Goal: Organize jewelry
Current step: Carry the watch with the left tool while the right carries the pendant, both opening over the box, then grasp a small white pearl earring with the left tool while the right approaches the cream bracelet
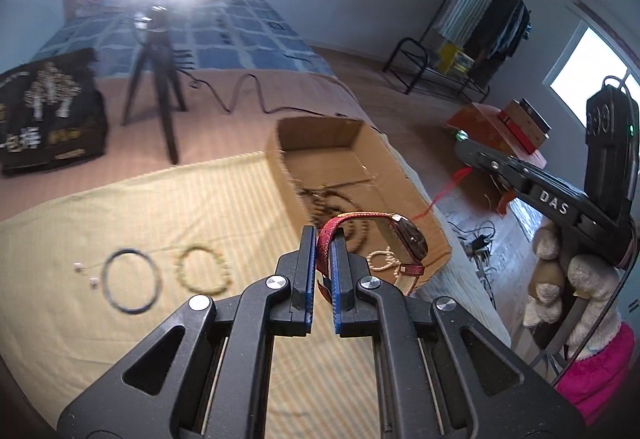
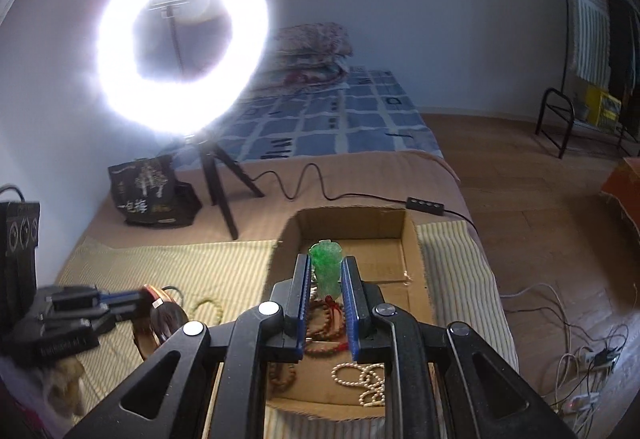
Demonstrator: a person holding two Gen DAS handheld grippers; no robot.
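My left gripper (image 1: pixel 323 239) is shut on the red strap of a wristwatch (image 1: pixel 404 239) and holds it in the air near the left wall of the cardboard box (image 1: pixel 280 163). My right gripper (image 2: pixel 325 263) is shut on a green jade pendant (image 2: pixel 327 266) with a red cord, held above the box (image 2: pixel 416 239). In the box lie a dark bead string (image 1: pixel 320 199), reddish bead bracelets (image 2: pixel 322 313) and a pearl strand (image 2: pixel 368 383). On the striped cloth (image 1: pixel 160 207) lie a black ring bangle (image 1: pixel 130 281), a yellow bead bracelet (image 1: pixel 204 270) and small earrings (image 1: pixel 86 275).
A ring light on a black tripod (image 1: pixel 154 79) stands behind the cloth, its cable and switch (image 2: pixel 426 207) running behind the box. A black bag (image 1: pixel 48 111) sits at the back left. The bed edge drops to the floor on the right, with cables (image 2: pixel 580 351) there.
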